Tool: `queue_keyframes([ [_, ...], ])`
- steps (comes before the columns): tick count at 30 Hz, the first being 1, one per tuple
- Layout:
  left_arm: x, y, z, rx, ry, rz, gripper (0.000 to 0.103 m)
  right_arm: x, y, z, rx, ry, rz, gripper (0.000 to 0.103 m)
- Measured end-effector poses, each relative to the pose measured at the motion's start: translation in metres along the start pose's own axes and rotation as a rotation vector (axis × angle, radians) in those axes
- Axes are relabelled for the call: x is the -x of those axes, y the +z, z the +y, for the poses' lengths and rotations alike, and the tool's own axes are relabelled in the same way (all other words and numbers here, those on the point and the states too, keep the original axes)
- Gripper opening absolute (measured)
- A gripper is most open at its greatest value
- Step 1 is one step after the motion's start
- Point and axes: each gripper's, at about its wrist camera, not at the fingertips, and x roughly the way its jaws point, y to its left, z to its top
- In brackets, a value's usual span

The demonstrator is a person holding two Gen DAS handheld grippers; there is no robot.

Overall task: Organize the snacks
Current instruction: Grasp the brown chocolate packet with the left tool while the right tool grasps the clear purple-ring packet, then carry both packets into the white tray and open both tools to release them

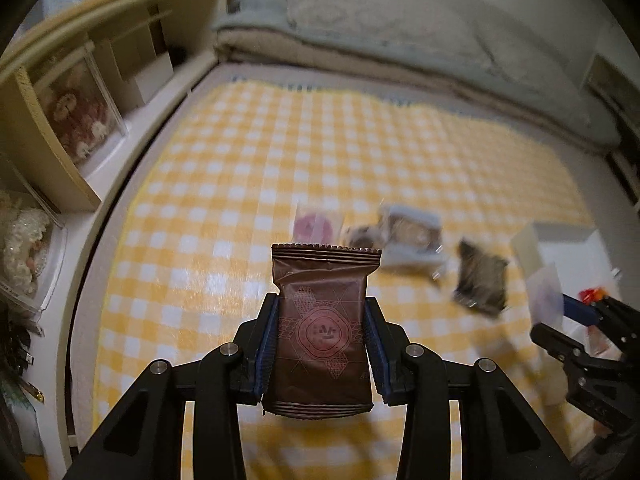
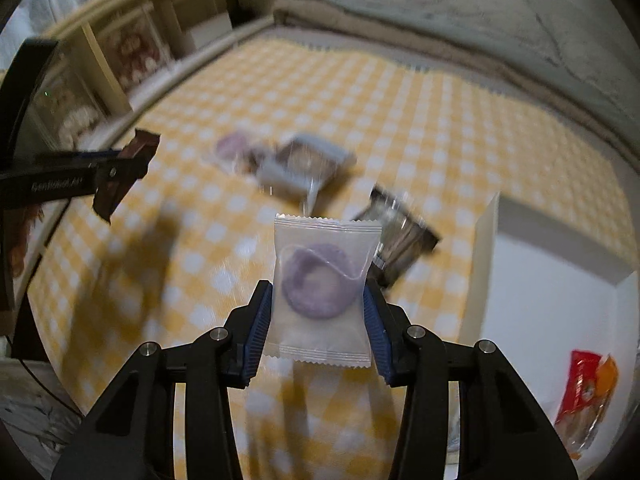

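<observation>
- Left gripper (image 1: pixel 322 322), centre-bottom of its frame: jaws clamped on the sides of a brown snack packet (image 1: pixel 323 330).
- Right gripper (image 2: pixel 318 312), lower centre: jaws pinch a clear packet (image 2: pixel 322 292) holding a purple ring-shaped snack.
- Other packets lie mid-frame on the yellow checked cloth (image 1: pixel 240 184).

A yellow-and-white checked cloth (image 1: pixel 280 168) covers the bed (image 1: pixel 192 92). Beyond the hand-held gripper (image 1: pixel 320 336), several blurred snack packets (image 1: pixel 408 236) lie clustered on it; a white box (image 2: pixel 548 280) sits to the right.

A brown foil snack packet (image 1: pixel 325 320) stands upright at lower centre; a clear packet with a purple ring-shaped snack (image 2: pixel 323 288) likewise, lower centre.
</observation>
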Motion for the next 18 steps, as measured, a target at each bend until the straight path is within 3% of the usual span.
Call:
queue_keyframes([
  [11,0.088,-0.016,-0.020,0.000,-0.021,-0.156,0.040,0.065,0.025,-0.006,-0.016,0.001,-0.181,0.046],
  [18,0.111,-0.023,-0.061,-0.036,-0.034,-0.201,0.040,0.098,0.029,-0.022,-0.019,-0.036,-0.232,0.046],
])
